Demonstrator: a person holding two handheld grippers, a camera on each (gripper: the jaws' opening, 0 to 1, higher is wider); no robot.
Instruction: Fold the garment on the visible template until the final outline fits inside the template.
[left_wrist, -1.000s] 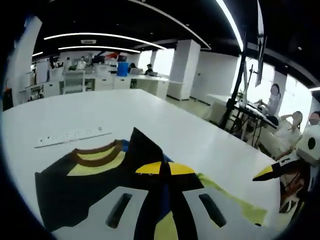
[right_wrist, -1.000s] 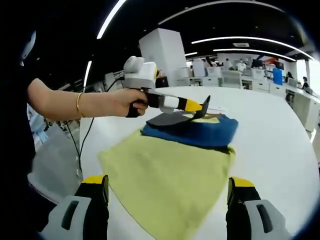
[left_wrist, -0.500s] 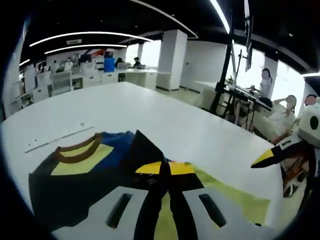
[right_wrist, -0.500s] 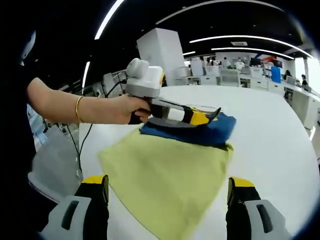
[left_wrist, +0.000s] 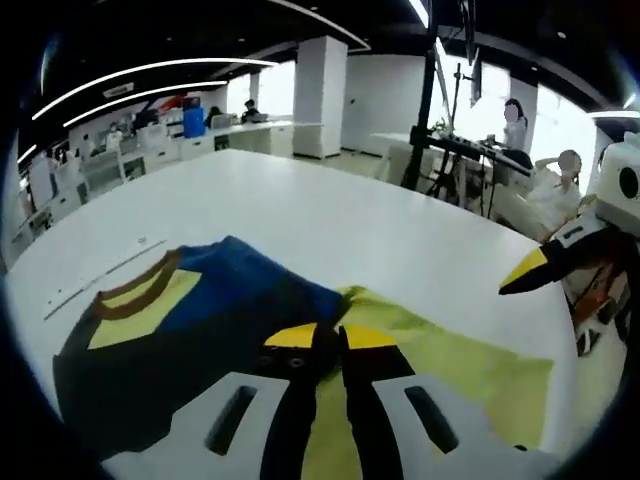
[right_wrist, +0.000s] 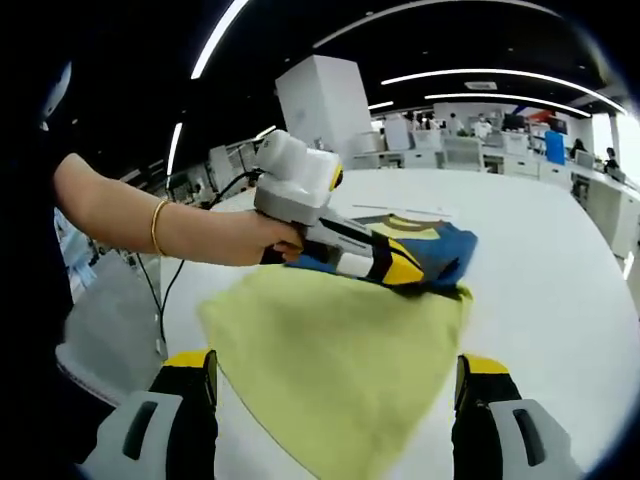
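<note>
Lowered since a second ago, my left gripper (right_wrist: 400, 268) has its jaws pinched on the garment (left_wrist: 200, 330), dark flap now flat on the white table (left_wrist: 330, 230). Right gripper (right_wrist: 335, 400) hovers wide open, holding nothing. No readable writing.

A wide white counter (left_wrist: 330, 215) carries the work, its top smooth and plain. Directly on it lies a garment (left_wrist: 190, 320) spread flat, dark blue and black with a yellow panel and a brown neckband toward the far side, and a pale yellow-green part (right_wrist: 330, 360) toward the near side. Near the neckband, a long thin white strip (left_wrist: 95, 278) also lies on the counter.
</note>
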